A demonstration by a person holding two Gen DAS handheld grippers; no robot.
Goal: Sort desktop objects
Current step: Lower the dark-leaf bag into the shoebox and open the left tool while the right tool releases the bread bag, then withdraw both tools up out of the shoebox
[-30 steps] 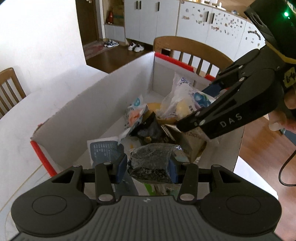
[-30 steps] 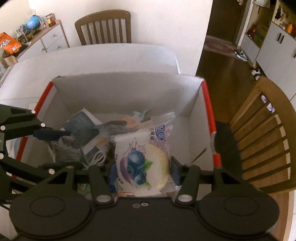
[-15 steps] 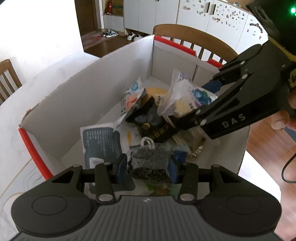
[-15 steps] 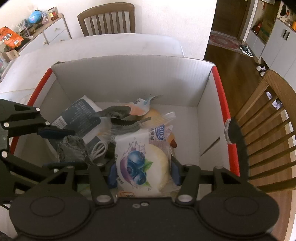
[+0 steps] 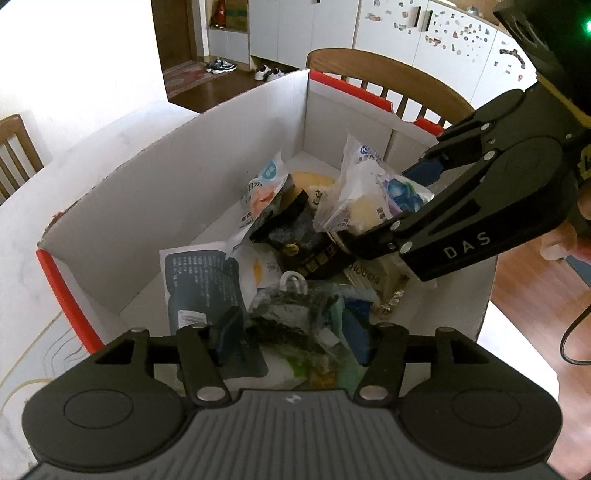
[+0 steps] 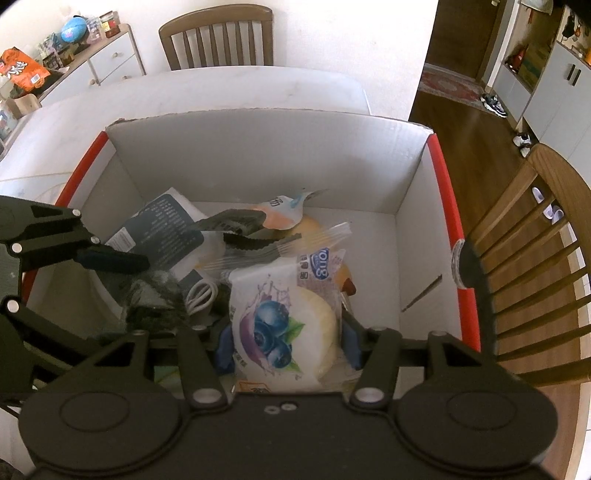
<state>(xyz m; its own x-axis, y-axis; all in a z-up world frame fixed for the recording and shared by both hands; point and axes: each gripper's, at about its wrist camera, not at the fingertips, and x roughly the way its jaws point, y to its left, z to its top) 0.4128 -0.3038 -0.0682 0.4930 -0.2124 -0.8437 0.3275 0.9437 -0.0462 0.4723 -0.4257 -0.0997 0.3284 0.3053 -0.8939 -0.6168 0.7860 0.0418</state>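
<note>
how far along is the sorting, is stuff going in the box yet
Done: several packets already lie in the cardboard box. In hand: the left gripper is opening over a dark crinkly bag, letting it go; the right gripper holds the blueberry bread packet above the pile, jaws opening. Left: dropping that packet.

Past the box you've got a brown wooden slat-back chair (image 6: 218,35) against the white wall, another curved wooden chair (image 5: 388,86) by the white cabinet doors speckled with stickers (image 5: 436,33), pairs of sneakers (image 5: 242,68) on the dark wood floor, and an orange snack bag (image 6: 24,70) on a white dresser (image 6: 107,61).
</note>
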